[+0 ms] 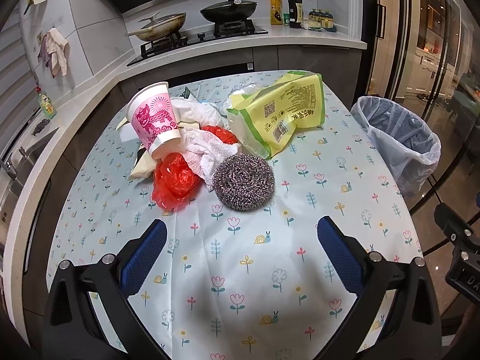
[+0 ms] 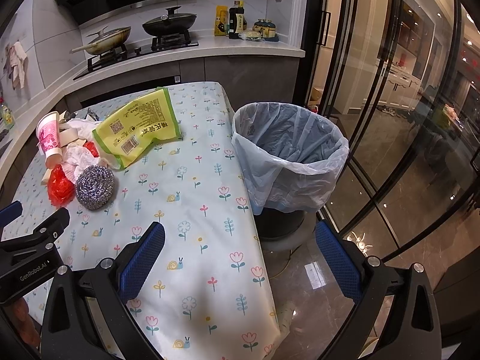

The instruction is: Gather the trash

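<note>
A pile of trash lies on the flowered tablecloth (image 1: pixel 240 270): a steel wool scourer (image 1: pixel 243 181), a red plastic bag (image 1: pixel 174 180), crumpled white paper towel (image 1: pixel 207 150), a tipped pink-and-white paper cup (image 1: pixel 154 118) and a yellow-green package (image 1: pixel 282 111). My left gripper (image 1: pixel 241 240) hovers open just in front of the scourer, holding nothing. My right gripper (image 2: pixel 240 246) is open and empty over the table's right edge, near the lined trash bin (image 2: pixel 288 156). The scourer (image 2: pixel 94 187), the package (image 2: pixel 141 126) and the cup (image 2: pixel 49 138) also show at the left of the right wrist view.
The bin (image 1: pixel 399 141) stands on the floor beside the table's right side. Behind the table runs a counter with a gas hob, two pans (image 1: pixel 228 9) and bottles (image 1: pixel 295 7). Glass sliding doors (image 2: pixel 390 105) are on the right. The left gripper's body (image 2: pixel 33 249) sits at the right wrist view's lower left.
</note>
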`<state>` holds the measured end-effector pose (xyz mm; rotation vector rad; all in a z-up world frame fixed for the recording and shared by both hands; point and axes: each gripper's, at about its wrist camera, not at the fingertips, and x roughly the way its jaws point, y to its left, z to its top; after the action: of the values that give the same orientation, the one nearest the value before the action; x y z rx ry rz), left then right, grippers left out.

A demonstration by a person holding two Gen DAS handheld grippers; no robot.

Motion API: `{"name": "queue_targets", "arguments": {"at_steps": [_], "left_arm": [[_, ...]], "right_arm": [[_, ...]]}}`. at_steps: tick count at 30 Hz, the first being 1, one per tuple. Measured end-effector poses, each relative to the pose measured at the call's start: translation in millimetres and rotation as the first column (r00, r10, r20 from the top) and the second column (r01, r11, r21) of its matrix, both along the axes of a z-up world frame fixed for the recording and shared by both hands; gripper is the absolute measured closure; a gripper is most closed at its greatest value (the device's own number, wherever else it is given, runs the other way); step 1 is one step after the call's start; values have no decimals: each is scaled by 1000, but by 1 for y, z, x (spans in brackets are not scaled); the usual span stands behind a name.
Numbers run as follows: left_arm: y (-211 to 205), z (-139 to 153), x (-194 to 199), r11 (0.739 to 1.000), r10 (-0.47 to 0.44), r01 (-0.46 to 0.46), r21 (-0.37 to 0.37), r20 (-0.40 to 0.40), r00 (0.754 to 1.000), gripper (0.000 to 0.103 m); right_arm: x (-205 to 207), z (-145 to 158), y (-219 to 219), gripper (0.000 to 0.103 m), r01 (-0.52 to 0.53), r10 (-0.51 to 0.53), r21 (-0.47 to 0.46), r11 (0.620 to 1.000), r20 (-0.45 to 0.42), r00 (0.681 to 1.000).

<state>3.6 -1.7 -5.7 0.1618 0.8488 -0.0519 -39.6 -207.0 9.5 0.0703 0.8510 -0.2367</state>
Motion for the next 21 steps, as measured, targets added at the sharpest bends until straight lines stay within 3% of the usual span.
{"name": "queue_targets", "arguments": {"at_steps": [21], "left_arm": [[0,2,2,1000,-4,4,-17,1,1000,8]], "right_arm": [[2,5,5,7,-5,5,-12,1000,1,1000]]}}
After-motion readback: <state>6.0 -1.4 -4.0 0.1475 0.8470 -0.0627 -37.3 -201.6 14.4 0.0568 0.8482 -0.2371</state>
